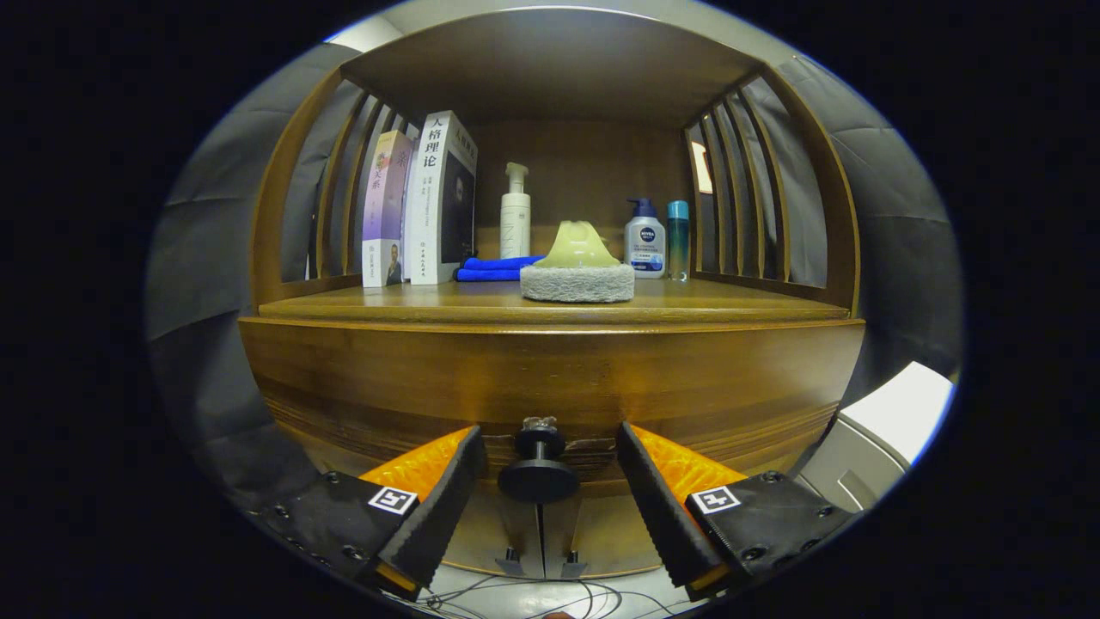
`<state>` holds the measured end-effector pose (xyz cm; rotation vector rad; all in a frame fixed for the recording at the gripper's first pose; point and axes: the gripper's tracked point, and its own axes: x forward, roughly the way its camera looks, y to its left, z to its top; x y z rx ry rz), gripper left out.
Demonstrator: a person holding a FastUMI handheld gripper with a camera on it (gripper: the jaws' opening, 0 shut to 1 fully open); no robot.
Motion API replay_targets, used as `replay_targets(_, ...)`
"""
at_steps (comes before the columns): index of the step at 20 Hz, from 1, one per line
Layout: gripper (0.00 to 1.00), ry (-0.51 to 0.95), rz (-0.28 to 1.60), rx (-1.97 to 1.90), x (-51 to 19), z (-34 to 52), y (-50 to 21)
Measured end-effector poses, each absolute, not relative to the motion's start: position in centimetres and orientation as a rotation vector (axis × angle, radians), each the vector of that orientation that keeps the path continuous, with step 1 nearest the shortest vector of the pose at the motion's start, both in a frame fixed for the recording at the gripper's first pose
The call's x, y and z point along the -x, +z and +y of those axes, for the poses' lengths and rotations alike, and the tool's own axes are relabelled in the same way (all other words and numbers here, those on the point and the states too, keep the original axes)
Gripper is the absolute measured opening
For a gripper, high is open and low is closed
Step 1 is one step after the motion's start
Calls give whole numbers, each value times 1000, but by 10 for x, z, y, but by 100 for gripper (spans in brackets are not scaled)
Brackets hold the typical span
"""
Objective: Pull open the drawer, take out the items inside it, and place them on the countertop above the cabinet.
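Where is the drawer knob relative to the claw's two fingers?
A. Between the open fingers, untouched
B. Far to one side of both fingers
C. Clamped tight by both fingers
A: the drawer knob sits in the gap of the open claw, with space on each side.

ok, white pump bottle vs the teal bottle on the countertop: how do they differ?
The white pump bottle stands left of the scrub pad, behind the blue cloth; the teal bottle stands right, beside a blue-capped bottle. The white one is taller and has a pump head; the teal one has a plain top. Both upright. The tool is open around the drawer knob.
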<state>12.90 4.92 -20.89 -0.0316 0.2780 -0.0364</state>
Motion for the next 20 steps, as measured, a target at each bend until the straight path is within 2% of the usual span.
replay_targets(10, 99, -24, 262, 25, -128, 51, -205)
replay_targets(20, 99, 68, 92, 57, -56, 46, -92)
